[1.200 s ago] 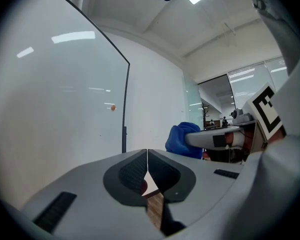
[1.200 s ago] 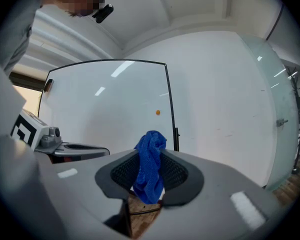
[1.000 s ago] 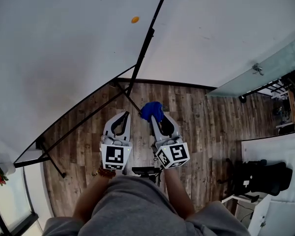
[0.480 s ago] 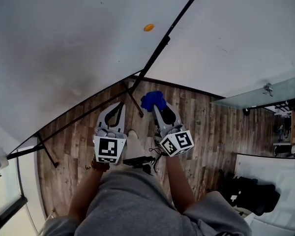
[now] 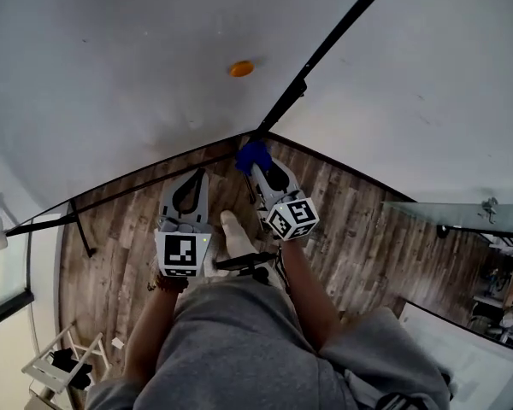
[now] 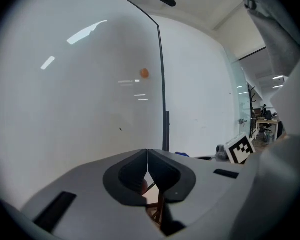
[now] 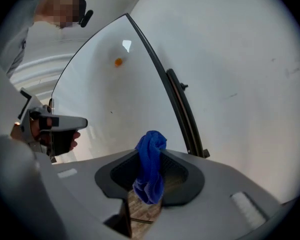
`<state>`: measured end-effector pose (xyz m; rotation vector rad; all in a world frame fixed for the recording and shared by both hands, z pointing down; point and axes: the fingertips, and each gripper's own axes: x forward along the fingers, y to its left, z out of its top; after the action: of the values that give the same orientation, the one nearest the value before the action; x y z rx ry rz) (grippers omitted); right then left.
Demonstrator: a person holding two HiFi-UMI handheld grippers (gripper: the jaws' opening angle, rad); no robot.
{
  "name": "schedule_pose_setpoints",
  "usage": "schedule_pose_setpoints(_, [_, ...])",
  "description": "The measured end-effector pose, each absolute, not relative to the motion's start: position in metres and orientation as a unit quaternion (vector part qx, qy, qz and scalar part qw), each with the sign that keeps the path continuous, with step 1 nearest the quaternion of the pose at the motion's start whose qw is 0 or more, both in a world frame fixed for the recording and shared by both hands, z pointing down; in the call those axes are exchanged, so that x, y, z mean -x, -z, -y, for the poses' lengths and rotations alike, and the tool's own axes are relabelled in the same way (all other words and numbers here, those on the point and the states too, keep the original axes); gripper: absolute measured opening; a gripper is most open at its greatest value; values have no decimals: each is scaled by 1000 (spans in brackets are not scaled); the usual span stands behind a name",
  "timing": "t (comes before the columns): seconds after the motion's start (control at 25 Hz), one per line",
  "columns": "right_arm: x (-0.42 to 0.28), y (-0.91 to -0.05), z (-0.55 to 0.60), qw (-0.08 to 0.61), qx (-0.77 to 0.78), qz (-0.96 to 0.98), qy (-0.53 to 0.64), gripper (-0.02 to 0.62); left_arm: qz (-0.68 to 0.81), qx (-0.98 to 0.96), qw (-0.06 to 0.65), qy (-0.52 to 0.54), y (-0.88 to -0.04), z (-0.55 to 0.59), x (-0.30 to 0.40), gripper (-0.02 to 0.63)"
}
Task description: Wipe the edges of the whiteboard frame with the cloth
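**Cloth at the whiteboard's bottom corner**

The whiteboard (image 5: 111, 75) fills the upper left of the head view. Its black frame (image 5: 325, 49) runs as a long thin strip from the bottom corner up and away to the right, with a plain wall beyond it. A second black edge slants from that corner down to the left. An orange magnet (image 5: 241, 68) sits on the board, well above the corner.

The right claw (image 5: 255, 165) pinches the blue cloth (image 5: 251, 155) and points at the corner, where the cloth lies just beside the frame; contact cannot be told. In the right gripper view the cloth (image 7: 150, 169) is a bunched strip standing lengthwise up out of the jaws, its lower end drooping below them, left of the frame.

The left claw (image 5: 191, 190) is pressed together on nothing, near the bottom edge. Wood floor (image 5: 368, 237) shows beneath both claws and to the right
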<state>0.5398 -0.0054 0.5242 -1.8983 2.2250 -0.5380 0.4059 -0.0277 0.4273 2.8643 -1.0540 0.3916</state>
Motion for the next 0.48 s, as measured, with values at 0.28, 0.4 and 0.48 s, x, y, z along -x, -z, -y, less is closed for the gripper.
schedule_pose_setpoints(0.28, [-571,-603,21,102,614,-732,276,124,376,-917,25,-127,-434,32,-438,12])
schedule_pose_setpoints(0.4, [-584,-631,27,123,614,-713,318,124,388,-912,30,-132,-439,30,-445,12])
schedule_pose_setpoints(0.48, [-587,-647,32,128,613,-704,334,124,388,-911,29,-136,-441,27,-449,12])
